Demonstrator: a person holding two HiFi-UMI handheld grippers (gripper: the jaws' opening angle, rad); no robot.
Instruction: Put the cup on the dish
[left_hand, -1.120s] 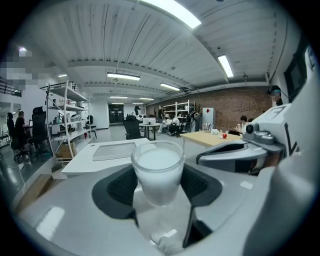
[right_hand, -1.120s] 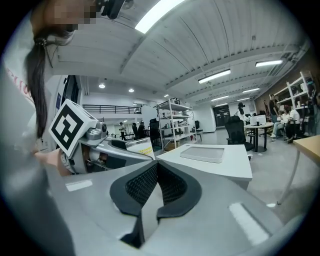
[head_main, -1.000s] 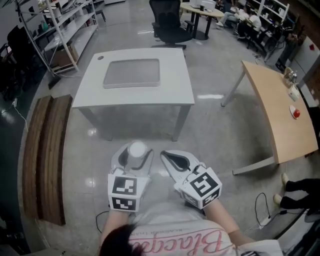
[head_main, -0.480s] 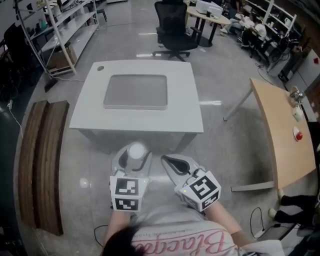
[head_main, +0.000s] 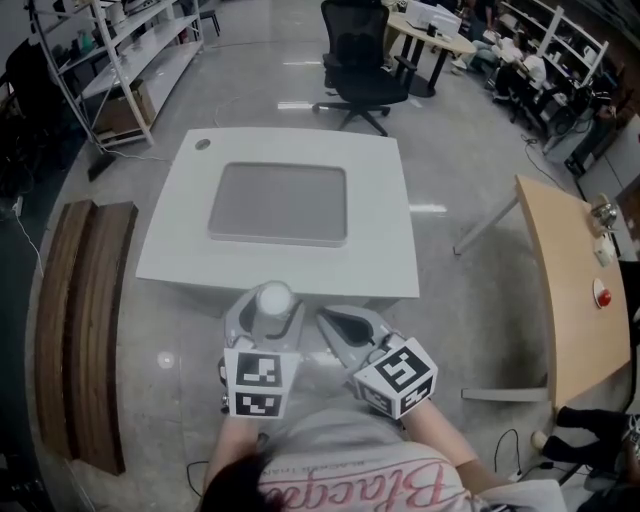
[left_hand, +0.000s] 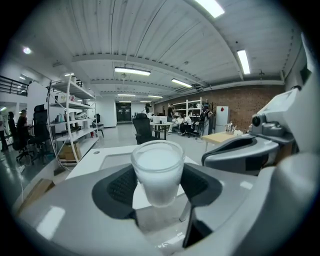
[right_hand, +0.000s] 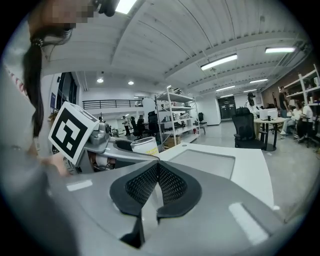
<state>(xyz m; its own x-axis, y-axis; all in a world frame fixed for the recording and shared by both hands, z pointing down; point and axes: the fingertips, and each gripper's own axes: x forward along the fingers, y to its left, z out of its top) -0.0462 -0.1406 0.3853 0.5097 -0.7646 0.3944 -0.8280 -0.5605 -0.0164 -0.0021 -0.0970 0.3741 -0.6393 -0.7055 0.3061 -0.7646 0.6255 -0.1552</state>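
Note:
A frosted white cup (head_main: 273, 298) stands upright between the jaws of my left gripper (head_main: 266, 312), which is shut on it. In the left gripper view the dark pads press the sides of the cup (left_hand: 158, 170). My right gripper (head_main: 340, 322) is beside it on the right, shut with nothing in it; its pads (right_hand: 170, 184) meet. Both hang over the floor just short of the white table (head_main: 385, 255). A flat grey dish (head_main: 278, 204) lies on the middle of that table. From the right gripper view the cup (right_hand: 144, 145) and the dish (right_hand: 202, 162) both show.
A black office chair (head_main: 365, 50) stands beyond the table. A wooden table (head_main: 570, 270) with a red object (head_main: 602, 297) is at the right. Dark wooden boards (head_main: 85, 310) lie on the floor at the left, with shelving (head_main: 120, 50) behind.
The white table and dish have come nearer and now lie just ahead of the grippers. Both grippers keep the same pose, the cup still held.

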